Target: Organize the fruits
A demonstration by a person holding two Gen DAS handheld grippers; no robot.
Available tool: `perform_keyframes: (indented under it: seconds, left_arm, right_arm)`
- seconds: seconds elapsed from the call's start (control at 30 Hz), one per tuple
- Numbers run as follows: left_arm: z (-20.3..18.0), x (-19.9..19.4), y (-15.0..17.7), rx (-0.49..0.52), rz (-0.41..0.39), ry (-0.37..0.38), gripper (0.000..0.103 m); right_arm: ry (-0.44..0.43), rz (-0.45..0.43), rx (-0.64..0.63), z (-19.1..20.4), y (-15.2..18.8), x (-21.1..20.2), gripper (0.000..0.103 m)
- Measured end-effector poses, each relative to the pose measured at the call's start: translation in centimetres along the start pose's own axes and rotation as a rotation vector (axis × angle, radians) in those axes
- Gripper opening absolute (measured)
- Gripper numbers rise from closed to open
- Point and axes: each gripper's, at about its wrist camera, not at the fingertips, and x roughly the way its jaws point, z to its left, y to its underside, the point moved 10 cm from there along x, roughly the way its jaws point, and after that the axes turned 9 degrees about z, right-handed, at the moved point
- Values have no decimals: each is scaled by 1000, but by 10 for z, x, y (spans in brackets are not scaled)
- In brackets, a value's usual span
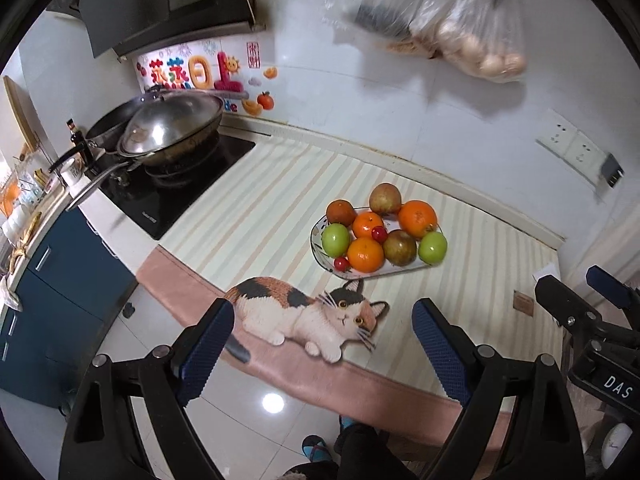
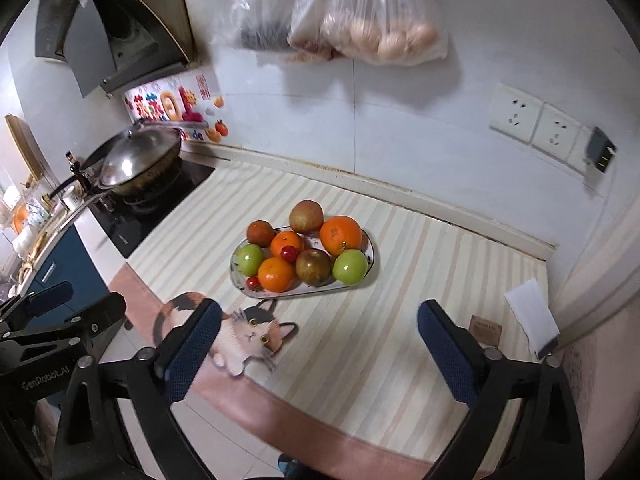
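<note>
A white oval plate stands on the striped counter mat, piled with fruit: oranges, green apples, brownish fruits and small red cherries. My left gripper is open and empty, held above the counter's front edge over a cat-shaped mat. My right gripper is open and empty, in front of the plate. The right gripper also shows at the right edge of the left wrist view; the left shows at the left edge of the right wrist view.
A stove with a lidded wok stands at the left. Plastic bags hang on the tiled wall above. Wall sockets are at the right. A white paper and a small brown card lie at the mat's right.
</note>
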Motion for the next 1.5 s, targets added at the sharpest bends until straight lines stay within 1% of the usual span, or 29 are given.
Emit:
perform_keyframes:
  seconds: [0.23,0.37,0.53,0.7,0.87,1.03,1.23,1.27,1.3,1.33,1.5]
  left_arm:
    - [3,-42,27,4,-47,-4,91]
    - [3,-61,36,1,-78,1,91]
    - [4,-78,41,-8,-110,1,91]
    - [6,-84,44,-16,-120,3,91]
    - [6,-82,46,-18,-114,0,91]
    - [7,-75,42,-27,-112,-16,91]
    - [7,-57,27,-50,-118,-39,91]
    - [6,-53,24,-51,-120,-42,93]
    - [5,-49,20,-49,-117,-49,99]
    - [3,-44,18,-45,-108,-54,101]
    - [-3,-16,8,-58,-69,-64,101]
  right_arm:
    - [-16,-47,0,13,37,-56,101]
    - [-26,-72,-8,18,48,-80,101]
    - [-38,-81,-18,23,54,-94,101]
    - [-47,-83,-23,24,57,-99,101]
    - [-60,-86,-20,25,53,-98,101]
    - [-53,-88,-18,23,51,-93,101]
    - [-26,-89,-7,12,29,-69,102]
    - [-22,-87,-3,9,25,-64,102]
    - [-18,-84,0,6,21,-58,102]
    - [-14,-82,3,4,17,-53,102]
    - [1,-66,13,-10,1,-26,102]
